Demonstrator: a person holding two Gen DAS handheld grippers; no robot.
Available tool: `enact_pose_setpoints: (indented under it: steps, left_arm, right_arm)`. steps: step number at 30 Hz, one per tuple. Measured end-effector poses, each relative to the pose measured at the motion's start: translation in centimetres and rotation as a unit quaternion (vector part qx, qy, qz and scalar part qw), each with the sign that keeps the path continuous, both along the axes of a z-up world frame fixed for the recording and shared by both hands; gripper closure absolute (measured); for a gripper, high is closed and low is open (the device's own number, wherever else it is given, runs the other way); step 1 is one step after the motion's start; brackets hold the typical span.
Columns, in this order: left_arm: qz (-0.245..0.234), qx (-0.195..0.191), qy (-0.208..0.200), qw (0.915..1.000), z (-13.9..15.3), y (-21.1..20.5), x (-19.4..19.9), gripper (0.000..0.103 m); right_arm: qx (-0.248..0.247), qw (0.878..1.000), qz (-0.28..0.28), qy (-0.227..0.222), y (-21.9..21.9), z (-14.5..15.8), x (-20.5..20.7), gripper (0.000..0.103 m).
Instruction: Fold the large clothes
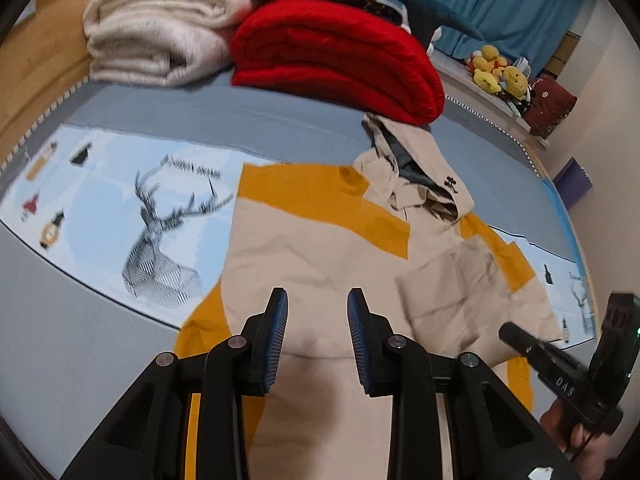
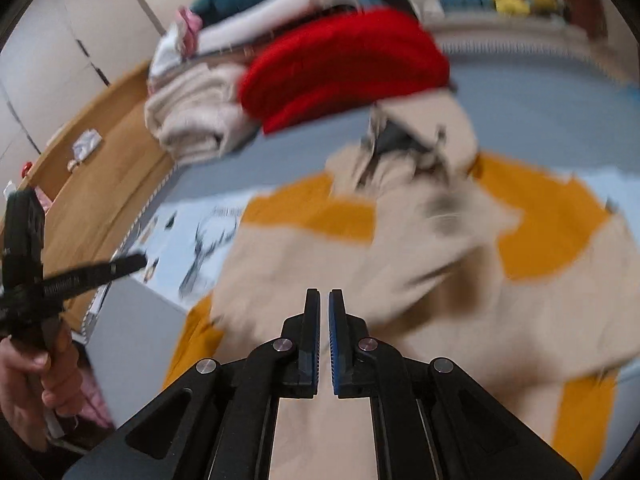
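The beige-and-yellow jacket [image 1: 320,248] is spread on the bed [image 1: 80,340], its length running from both tools toward the red blanket [image 1: 340,64]. The left tool [image 1: 317,344] is held apart and empty, the right tool [image 2: 324,340] nearly together, empty; neither is clearly nearer.

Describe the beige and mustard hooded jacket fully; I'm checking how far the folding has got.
The beige and mustard-yellow hooded jacket lies spread on the grey-blue printed bedsheet, partly folded: beige panels overlap the yellow blocks. The fabric looks thin and creased. Its crumpled hood, lined grey, points toward the folded red quilt. Neither tool holds it.
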State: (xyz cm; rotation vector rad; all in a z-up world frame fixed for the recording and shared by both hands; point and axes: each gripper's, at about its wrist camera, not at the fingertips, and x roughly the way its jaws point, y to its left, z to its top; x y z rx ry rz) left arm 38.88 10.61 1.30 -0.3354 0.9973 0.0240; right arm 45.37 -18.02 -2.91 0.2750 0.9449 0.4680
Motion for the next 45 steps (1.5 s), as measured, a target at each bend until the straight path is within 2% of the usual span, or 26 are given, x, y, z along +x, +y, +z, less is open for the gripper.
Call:
enact_pose_setpoints:
  steps: [4,6,8,11,14,16,19,22,25,33,35,37,39,42,44,45]
  left_arm:
    - [-0.007,-0.013,0.007,0.9999,-0.3,-0.7,0.0,0.076]
    - [-0.015,-0.024,0.007,0.9996,-0.5,-1.4,0.1,0.076]
    - [-0.028,-0.04,0.011,0.9987,-0.8,-2.6,0.2,0.076]
    - [-0.048,-0.064,0.025,0.9965,-1.5,-3.6,0.7,0.074]
    - [-0.03,-0.064,0.046,0.9965,-2.6,-2.4,1.3,0.073]
    - [-0.002,-0.078,0.08,0.9937,-4.6,-0.8,1.4,0.073]
    - [0.02,-0.114,0.149,0.9821,-8.7,0.5,1.5,0.074]
    - [0.042,-0.154,0.184,0.9698,-11.9,1.1,1.2,0.074]
    - [0.048,-0.183,0.202,0.9609,-13.8,0.8,1.1,0.074]
    - [0.051,-0.217,0.222,0.9492,-17.0,-0.4,1.5,0.075]
    - [0.04,-0.217,0.217,0.9508,-16.8,-0.9,1.8,0.089]
    - [0.031,-0.192,0.208,0.9587,-16.1,-1.2,2.1,0.1]
    - [0.026,-0.176,0.185,0.9665,-14.7,-1.0,2.2,0.101]
    - [0.029,-0.141,0.119,0.9824,-10.6,0.3,2.4,0.102]
    - [0.054,-0.086,0.066,0.9927,-7.7,2.0,2.3,0.102]
    - [0.066,-0.071,0.055,0.9938,-7.1,2.6,2.2,0.102]
  right_arm:
    - [-0.01,0.998,-0.066,0.023,-1.9,1.3,-2.3,0.089]
    - [-0.002,0.993,-0.111,0.027,-4.3,2.2,-3.5,0.076]
    - [0.003,0.988,-0.153,0.027,-7.0,3.0,-5.0,0.07]
    - [0.005,0.972,-0.233,0.027,-10.3,3.2,-6.3,0.067]
    - [0.022,0.956,-0.284,0.067,-13.3,2.0,-5.7,0.067]
    - [0.031,0.953,-0.289,0.089,-14.5,1.0,-5.1,0.067]
    - [0.034,0.95,-0.294,0.105,-15.6,-0.3,-4.6,0.067]
    - [0.05,0.945,-0.293,0.134,-16.6,-2.0,-3.5,0.067]
    - [0.053,0.944,-0.294,0.143,-17.1,-2.9,-3.0,0.067]
    - [0.051,0.936,-0.309,0.162,-18.7,-4.7,-2.2,0.067]
    - [0.054,0.935,-0.31,0.165,-18.8,-5.0,-2.1,0.067]
    - [0.055,0.934,-0.313,0.164,-18.9,-5.0,-1.9,0.067]
    - [0.054,0.934,-0.315,0.162,-18.9,-5.0,-1.6,0.067]
    - [0.061,0.932,-0.317,0.166,-18.8,-5.3,-1.3,0.067]
    - [0.067,0.931,-0.316,0.169,-18.5,-5.6,-1.1,0.067]
    - [0.069,0.931,-0.315,0.171,-18.4,-5.7,-1.1,0.067]
